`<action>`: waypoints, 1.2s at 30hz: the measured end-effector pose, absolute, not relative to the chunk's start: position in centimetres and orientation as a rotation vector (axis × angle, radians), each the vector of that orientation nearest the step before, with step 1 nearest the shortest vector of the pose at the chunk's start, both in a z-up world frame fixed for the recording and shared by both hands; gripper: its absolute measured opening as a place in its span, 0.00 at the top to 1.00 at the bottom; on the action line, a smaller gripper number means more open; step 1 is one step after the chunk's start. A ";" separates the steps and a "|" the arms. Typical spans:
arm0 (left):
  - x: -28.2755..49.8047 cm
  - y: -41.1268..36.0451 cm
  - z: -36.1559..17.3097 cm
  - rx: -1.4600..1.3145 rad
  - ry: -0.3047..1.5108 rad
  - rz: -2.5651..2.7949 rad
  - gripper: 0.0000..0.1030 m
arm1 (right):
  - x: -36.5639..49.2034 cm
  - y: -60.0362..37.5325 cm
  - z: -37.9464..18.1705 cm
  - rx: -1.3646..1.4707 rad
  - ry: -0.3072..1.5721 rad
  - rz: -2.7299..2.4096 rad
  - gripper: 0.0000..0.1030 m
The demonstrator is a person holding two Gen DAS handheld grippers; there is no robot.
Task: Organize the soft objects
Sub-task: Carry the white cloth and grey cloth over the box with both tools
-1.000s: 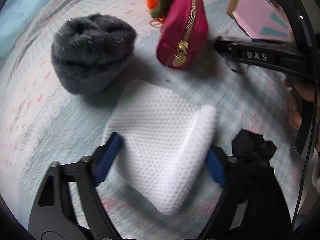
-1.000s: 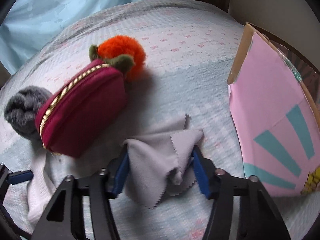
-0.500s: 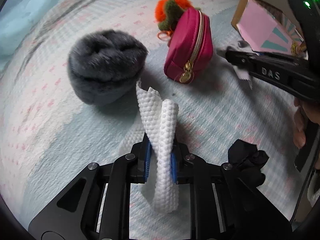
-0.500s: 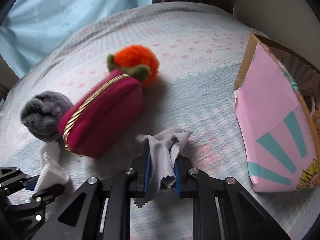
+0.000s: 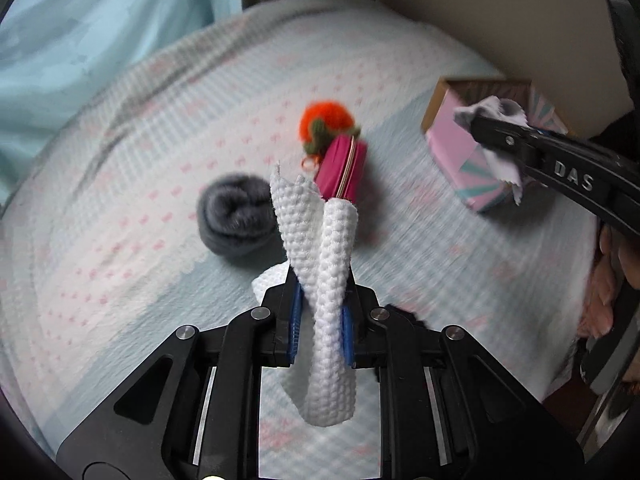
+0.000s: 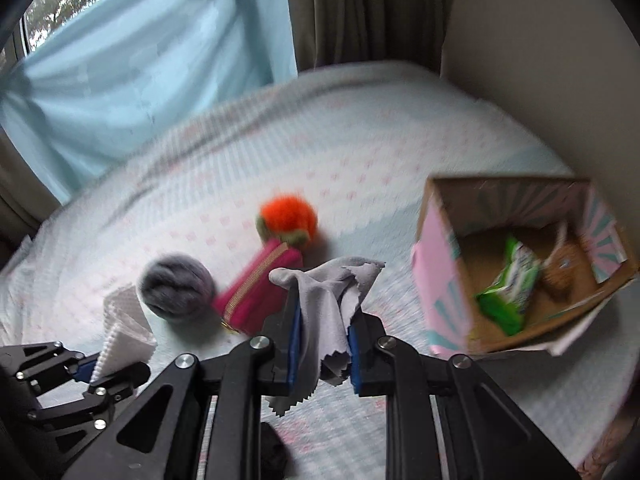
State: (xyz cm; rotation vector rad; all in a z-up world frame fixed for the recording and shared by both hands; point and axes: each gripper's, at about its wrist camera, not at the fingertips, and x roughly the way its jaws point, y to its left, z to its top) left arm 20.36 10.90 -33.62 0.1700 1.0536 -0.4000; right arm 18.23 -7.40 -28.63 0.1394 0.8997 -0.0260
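Here the left tongs are clenched on a white waffle-textured cloth, bunched into a twisted roll that stands up between the blue pads and hangs below them, clear of the bed. The right tongs are clamped on a thin grey microfibre cloth with pinked edges, which drapes over and between the pads, also lifted off the patterned pale bedspread. On the bed lie a fluffy grey ball-shaped item, a magenta zipped pouch just beside it, and an orange pompom with green leaves touching the pouch's far end. To the right stands an open pink cardboard box with teal stripes, holding a green packet and a brown item
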 end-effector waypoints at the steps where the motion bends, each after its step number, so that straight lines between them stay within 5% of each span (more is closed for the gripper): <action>1: 20.2 10.8 -32.7 0.167 1.048 -0.400 0.86 | 17.7 -7.6 -27.3 0.150 0.889 -0.034 0.83; 18: 17.0 1.9 -18.6 0.165 0.925 -0.534 0.86 | 10.3 -14.8 -11.8 0.259 0.761 -0.188 0.83; 36: 17.9 -15.0 -15.6 0.043 0.915 -0.551 0.86 | 10.7 -31.3 -9.9 0.269 0.811 -0.195 0.83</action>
